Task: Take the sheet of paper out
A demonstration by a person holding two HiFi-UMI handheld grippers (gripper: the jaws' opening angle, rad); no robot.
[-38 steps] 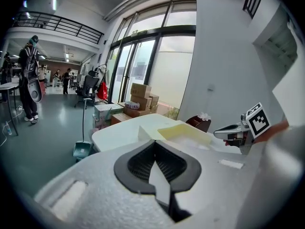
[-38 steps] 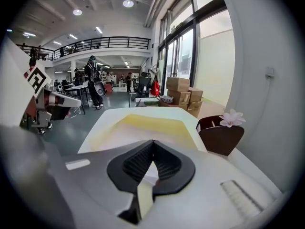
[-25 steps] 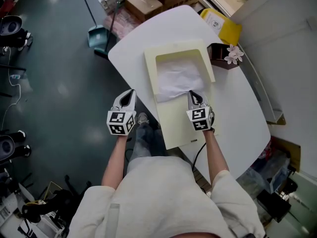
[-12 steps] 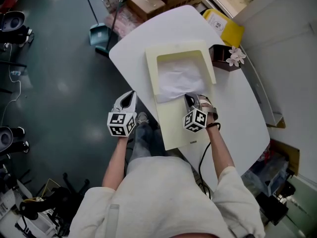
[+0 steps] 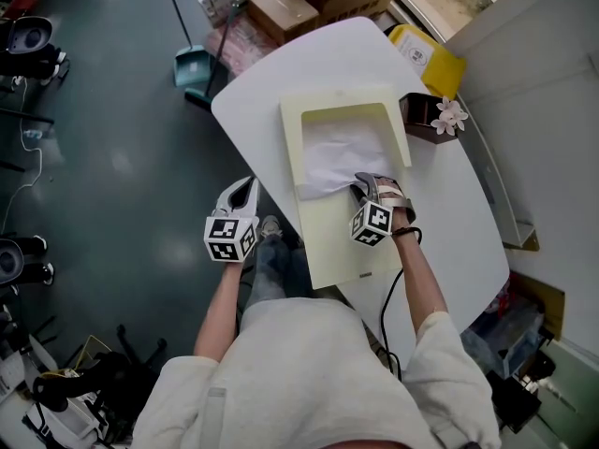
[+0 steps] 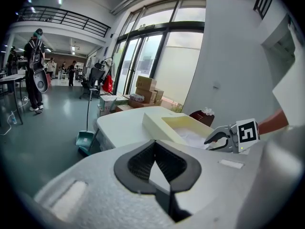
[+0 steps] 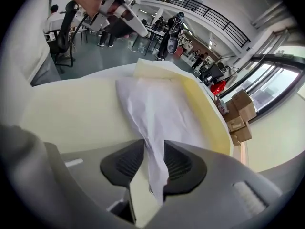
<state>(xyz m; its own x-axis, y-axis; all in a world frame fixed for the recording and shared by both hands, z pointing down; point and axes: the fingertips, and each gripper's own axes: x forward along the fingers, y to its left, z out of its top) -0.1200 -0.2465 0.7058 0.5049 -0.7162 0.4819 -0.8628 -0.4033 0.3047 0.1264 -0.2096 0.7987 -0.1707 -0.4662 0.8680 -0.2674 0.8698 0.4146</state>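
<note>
A crumpled white sheet of paper (image 5: 332, 152) lies in the open pocket of a cream folder (image 5: 332, 241) on the white table. My right gripper (image 5: 360, 183) points steeply down at the sheet's near edge. In the right gripper view the paper's (image 7: 157, 113) corner hangs between the jaws of this gripper (image 7: 153, 144); they have just been opening, and a gap shows beside the left pad. My left gripper (image 5: 245, 187) hovers off the table's left edge, shut and empty, and its tips (image 6: 155, 144) meet. The left gripper view shows the folder (image 6: 162, 125) and right gripper (image 6: 217, 140).
A brown box with a white flower (image 5: 435, 120) stands right of the folder. A yellow bin (image 5: 430, 59), cardboard boxes (image 5: 281, 7) and a dustpan (image 5: 187, 64) sit on the floor beyond the table (image 5: 253, 92). The person's legs are under the near edge.
My right gripper has rolled about its own axis and sunk onto the sheet's near edge, and its jaws have parted. The left gripper has stayed where it was.
</note>
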